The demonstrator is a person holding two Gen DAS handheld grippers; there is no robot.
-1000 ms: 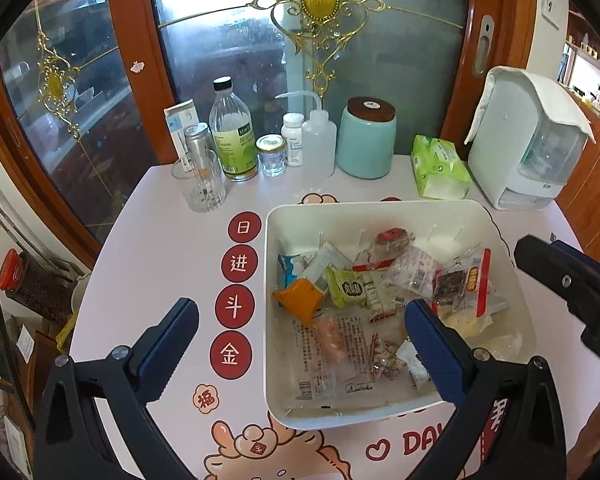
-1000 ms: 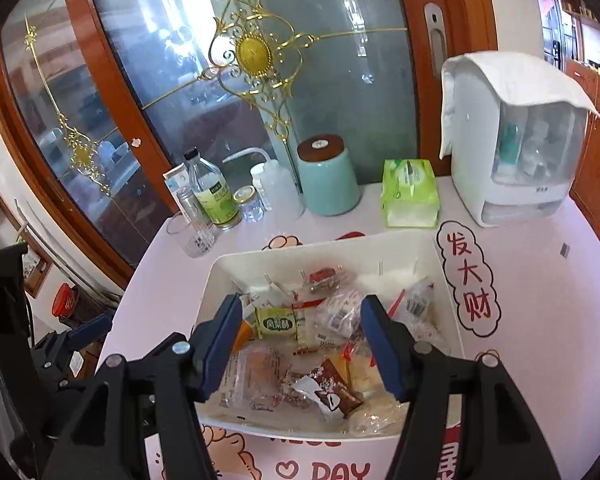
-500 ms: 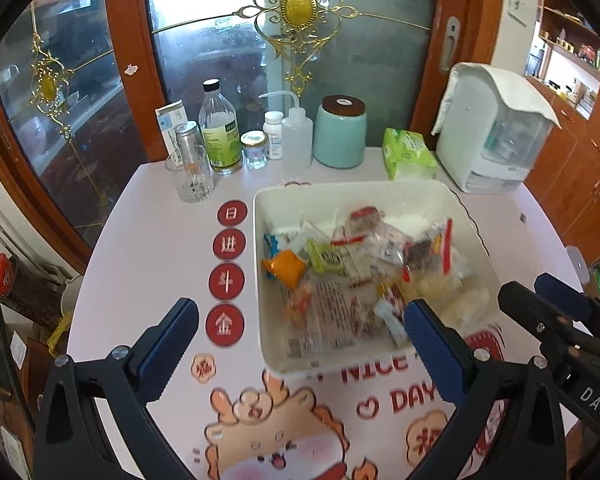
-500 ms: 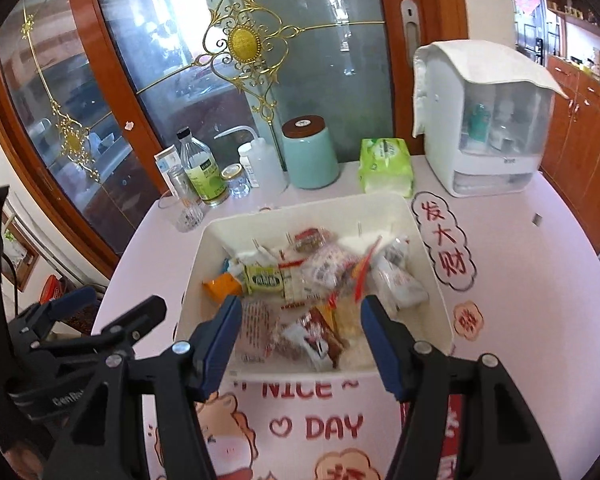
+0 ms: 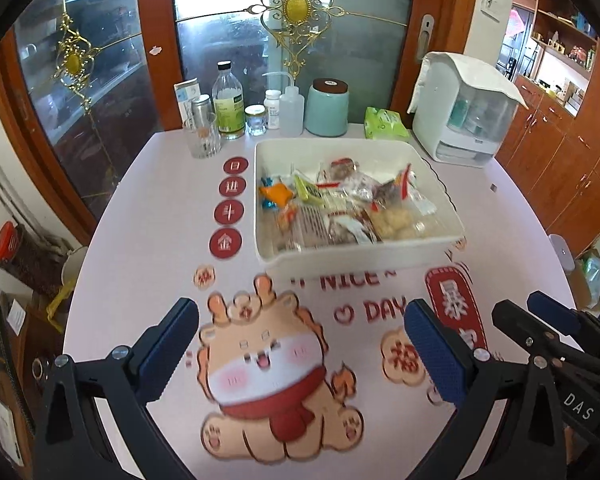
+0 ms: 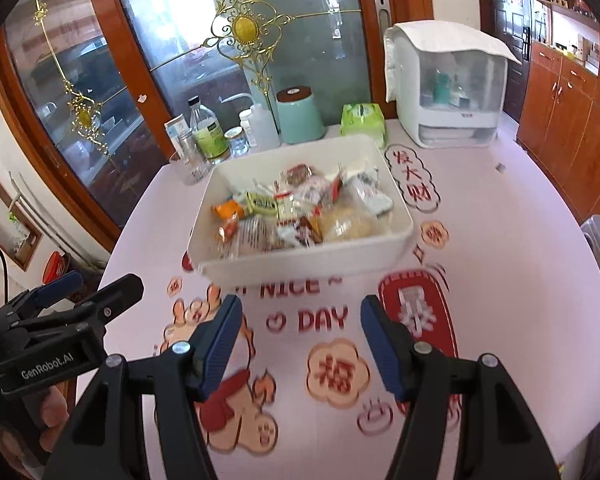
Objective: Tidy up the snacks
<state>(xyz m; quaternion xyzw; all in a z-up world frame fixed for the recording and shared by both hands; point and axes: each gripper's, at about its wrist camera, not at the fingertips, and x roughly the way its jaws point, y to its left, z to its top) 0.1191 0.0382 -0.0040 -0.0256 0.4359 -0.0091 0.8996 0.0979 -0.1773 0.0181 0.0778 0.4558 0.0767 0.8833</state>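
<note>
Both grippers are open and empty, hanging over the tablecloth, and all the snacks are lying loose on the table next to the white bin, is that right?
Not quite. The snacks are inside the bin, not loose beside it; the left wrist view shows this. The rest holds: the left gripper and right gripper are open and empty over the tablecloth.

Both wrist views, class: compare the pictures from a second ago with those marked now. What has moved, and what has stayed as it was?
Both grippers drew back from the white bin toward the near table edge: the left gripper and right gripper now hover over the printed tablecloth rather than the snacks. Both stayed open and empty. Bin, snacks and back-row bottles did not move.
</note>
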